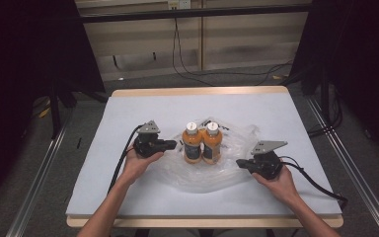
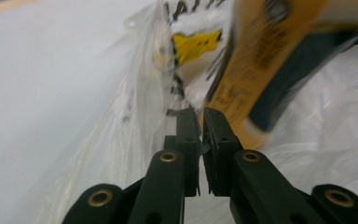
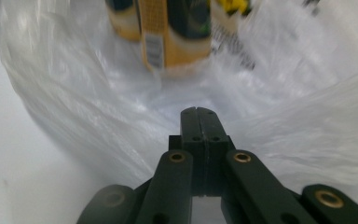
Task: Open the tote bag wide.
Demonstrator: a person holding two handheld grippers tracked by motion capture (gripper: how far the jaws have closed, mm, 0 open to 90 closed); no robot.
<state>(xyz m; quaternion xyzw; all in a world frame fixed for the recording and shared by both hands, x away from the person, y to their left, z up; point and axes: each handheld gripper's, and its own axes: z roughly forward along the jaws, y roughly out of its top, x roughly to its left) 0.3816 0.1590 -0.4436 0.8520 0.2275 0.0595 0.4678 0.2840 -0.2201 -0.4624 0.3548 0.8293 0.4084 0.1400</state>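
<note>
Black left gripper [image 2: 200, 112] stands slightly parted at the plastic bag [image 2: 135, 116]; right gripper [image 3: 199, 111] is closed.

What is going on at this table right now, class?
A person holds a two-jaw gripper in each hand over a white-covered table. Two orange bottles with white caps stand upright side by side on a crumpled clear plastic bag. The left gripper sits just left of the bottles, its jaws a slit apart beside a fold of the bag. The right gripper rests at the bag's right edge with its jaws shut.
</note>
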